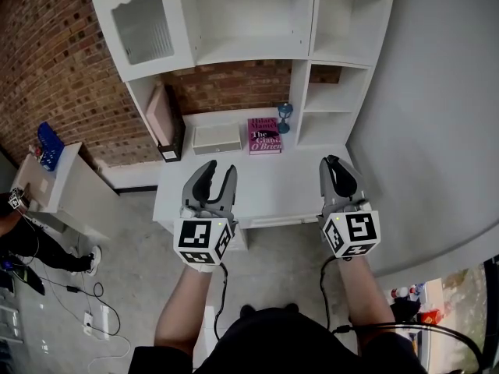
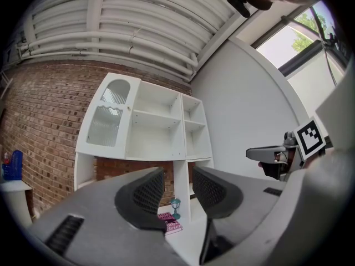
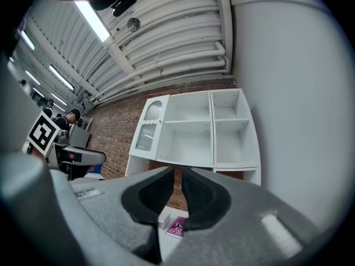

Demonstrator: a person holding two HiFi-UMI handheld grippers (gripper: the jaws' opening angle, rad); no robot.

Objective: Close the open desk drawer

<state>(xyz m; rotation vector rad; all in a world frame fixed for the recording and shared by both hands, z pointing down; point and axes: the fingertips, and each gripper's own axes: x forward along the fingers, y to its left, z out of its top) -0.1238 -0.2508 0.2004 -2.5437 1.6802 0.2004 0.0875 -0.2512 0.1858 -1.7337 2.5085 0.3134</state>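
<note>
A white desk (image 1: 265, 184) with a shelf unit stands in front of me. Along its front edge, a shallow white drawer front (image 1: 273, 221) shows between my two hands, sticking out slightly. My left gripper (image 1: 218, 170) hovers above the desk's front left, open, with nothing between its fingers (image 2: 177, 184). My right gripper (image 1: 335, 162) hovers above the front right. Only a narrow slit shows between its pads, and nothing is in it (image 3: 178, 184). Neither gripper touches the drawer.
At the back of the desk lie a pink book (image 1: 264, 135), a blue hourglass-shaped ornament (image 1: 284, 117), a white box (image 1: 217, 139) and a leaning folder (image 1: 165, 123). A low white cabinet (image 1: 62, 189) stands at the left. Cables and a power strip (image 1: 97, 322) lie on the floor.
</note>
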